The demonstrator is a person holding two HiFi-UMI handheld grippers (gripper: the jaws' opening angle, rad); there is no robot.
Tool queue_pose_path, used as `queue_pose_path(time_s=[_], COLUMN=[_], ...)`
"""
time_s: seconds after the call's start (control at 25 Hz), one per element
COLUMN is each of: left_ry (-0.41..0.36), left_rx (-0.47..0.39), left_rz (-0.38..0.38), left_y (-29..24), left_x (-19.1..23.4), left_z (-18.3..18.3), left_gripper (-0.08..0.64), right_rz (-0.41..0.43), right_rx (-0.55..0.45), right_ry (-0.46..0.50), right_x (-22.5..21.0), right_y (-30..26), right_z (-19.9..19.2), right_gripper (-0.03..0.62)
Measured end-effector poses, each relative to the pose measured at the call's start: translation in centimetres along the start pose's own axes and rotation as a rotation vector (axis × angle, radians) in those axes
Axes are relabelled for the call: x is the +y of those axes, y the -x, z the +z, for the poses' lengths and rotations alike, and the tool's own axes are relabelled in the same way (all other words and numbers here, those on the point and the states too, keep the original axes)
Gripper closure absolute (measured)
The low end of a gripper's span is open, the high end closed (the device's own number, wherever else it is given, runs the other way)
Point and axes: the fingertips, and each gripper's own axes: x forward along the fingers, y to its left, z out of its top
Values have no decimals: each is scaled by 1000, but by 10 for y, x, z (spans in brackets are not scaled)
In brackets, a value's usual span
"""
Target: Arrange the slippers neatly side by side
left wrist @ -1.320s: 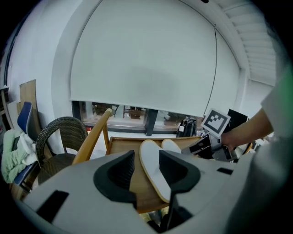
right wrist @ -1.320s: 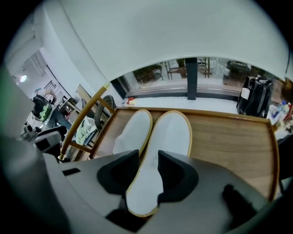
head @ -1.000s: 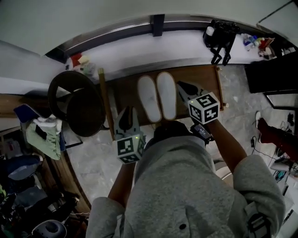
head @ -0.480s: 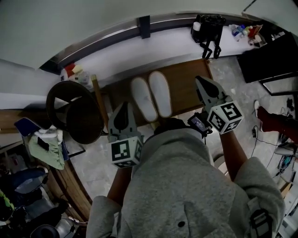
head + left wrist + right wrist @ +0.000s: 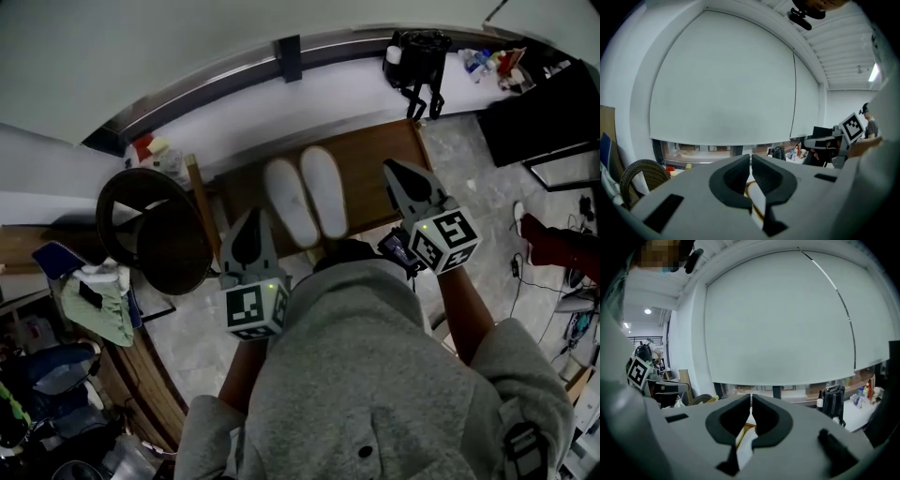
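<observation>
Two white slippers [image 5: 286, 202] [image 5: 323, 190] lie side by side, touching, toes pointing away from me, on a brown wooden board [image 5: 380, 155]. My left gripper [image 5: 252, 214] hovers near the heel of the left slipper, off the board's front left corner, shut and empty. My right gripper [image 5: 390, 169] hangs over the board to the right of the pair, shut with nothing in it. In the left gripper view the jaws [image 5: 751, 157] meet tip to tip, and a bit of white slipper [image 5: 757, 204] shows below them. The right gripper view shows closed jaws [image 5: 751, 398] above a white slipper [image 5: 740, 448].
A dark round wicker stool [image 5: 155, 220] stands left of the board. A white ledge [image 5: 309, 94] behind carries a black bag [image 5: 422, 58] and small bottles [image 5: 497, 61]. A black cabinet [image 5: 548, 108] is at the right, green cloth [image 5: 94, 300] and clutter at the lower left.
Both grippers have drawn back from the slippers, the right one swinging out to the right. The slippers stay side by side.
</observation>
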Motion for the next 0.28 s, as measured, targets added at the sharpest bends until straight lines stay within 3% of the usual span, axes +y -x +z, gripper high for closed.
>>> queue_pose_path(time_s=[0.28], left_ry=[10], left_rx=[8], left_rz=[2], left_y=[1], left_x=[-1], left_z=[-4], left_gripper=[534], right_rz=[12], right_rx=[14], right_ry=[18], right_x=[-1], right_y=[2], right_z=[-3], right_gripper=[560])
